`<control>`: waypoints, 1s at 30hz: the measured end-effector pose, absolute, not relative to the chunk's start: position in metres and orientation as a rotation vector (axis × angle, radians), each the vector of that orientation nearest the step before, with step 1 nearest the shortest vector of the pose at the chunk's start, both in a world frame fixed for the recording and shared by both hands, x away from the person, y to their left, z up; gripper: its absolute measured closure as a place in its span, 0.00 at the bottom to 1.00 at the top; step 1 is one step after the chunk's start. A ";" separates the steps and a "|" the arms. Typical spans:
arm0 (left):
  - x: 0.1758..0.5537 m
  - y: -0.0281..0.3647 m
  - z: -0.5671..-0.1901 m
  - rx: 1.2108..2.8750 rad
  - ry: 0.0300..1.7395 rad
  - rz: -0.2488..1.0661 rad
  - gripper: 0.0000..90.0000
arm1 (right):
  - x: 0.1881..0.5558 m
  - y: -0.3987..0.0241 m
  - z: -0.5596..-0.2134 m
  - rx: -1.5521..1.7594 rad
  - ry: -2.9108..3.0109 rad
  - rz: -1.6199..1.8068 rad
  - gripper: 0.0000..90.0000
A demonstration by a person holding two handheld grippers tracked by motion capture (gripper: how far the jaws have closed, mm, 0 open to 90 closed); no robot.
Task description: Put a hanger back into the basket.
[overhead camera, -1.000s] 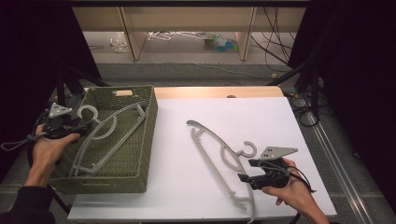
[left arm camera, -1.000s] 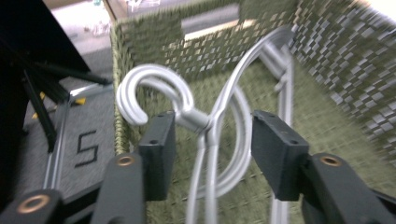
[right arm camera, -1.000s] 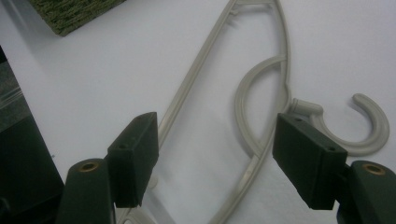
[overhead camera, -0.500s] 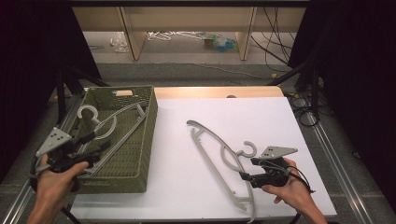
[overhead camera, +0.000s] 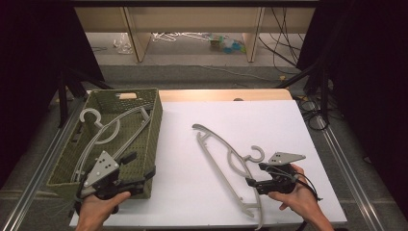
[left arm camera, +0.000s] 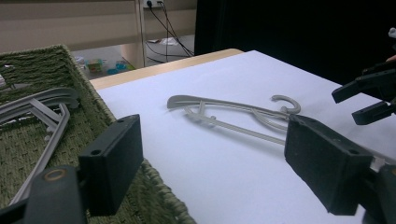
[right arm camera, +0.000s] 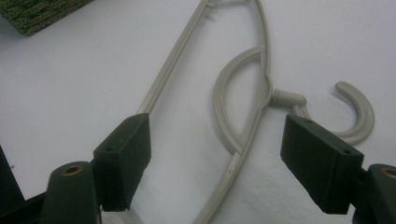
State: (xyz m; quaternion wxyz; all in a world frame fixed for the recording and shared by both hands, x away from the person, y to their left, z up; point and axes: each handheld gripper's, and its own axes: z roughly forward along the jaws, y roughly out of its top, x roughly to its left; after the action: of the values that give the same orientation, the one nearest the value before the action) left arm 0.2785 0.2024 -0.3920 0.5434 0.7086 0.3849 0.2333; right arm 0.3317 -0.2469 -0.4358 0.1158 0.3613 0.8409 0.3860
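Observation:
A grey plastic hanger (overhead camera: 226,154) lies on the white table top (overhead camera: 250,120), its hook toward my right gripper (overhead camera: 258,175). That gripper is open and its jaws have just been opening. In the right gripper view (right arm camera: 222,161) the hanger's neck (right arm camera: 243,116) lies between the pads, untouched. A green woven basket (overhead camera: 156,125) at the left holds two or three grey hangers (overhead camera: 110,130). My left gripper (overhead camera: 139,166) hovers at the basket's near right corner, open, its jaws just opened, with nothing between them (left arm camera: 219,172). It faces the table hanger (left arm camera: 233,116).
Metal rails (overhead camera: 337,149) run along both sides of the table. Cables (overhead camera: 312,108) and black stand legs crowd the far right corner. Behind the table stand wooden shelves (overhead camera: 192,19), with clutter on the floor beneath them.
My left hand has swept from the basket's far left side, by a hanger's hook, to its near right corner, and its jaws have spread. The right hand has stayed put.

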 end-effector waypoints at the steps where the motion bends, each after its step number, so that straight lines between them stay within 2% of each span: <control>1: 0.277 0.200 -0.395 1.686 0.911 0.547 0.19 | 0.332 -0.247 -0.436 1.057 2.461 1.132 0.27; 4: 0.272 0.191 -0.404 1.706 0.902 0.517 0.18 | 0.331 -0.245 -0.435 1.053 2.457 1.130 0.26; 16: 0.252 0.171 -0.410 1.736 0.846 0.538 0.18 | 0.331 -0.241 -0.442 1.076 2.500 1.095 0.26; 30: 0.246 0.162 -0.419 1.758 0.795 0.509 0.18 | 0.345 -0.233 -0.461 1.102 2.512 0.902 0.30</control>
State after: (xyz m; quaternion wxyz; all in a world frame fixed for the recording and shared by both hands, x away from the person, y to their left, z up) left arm 0.2462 0.1622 -0.4190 0.5422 0.7403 0.3348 0.2143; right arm 0.3445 -0.2332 -0.4611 0.1265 0.3787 0.8629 0.3099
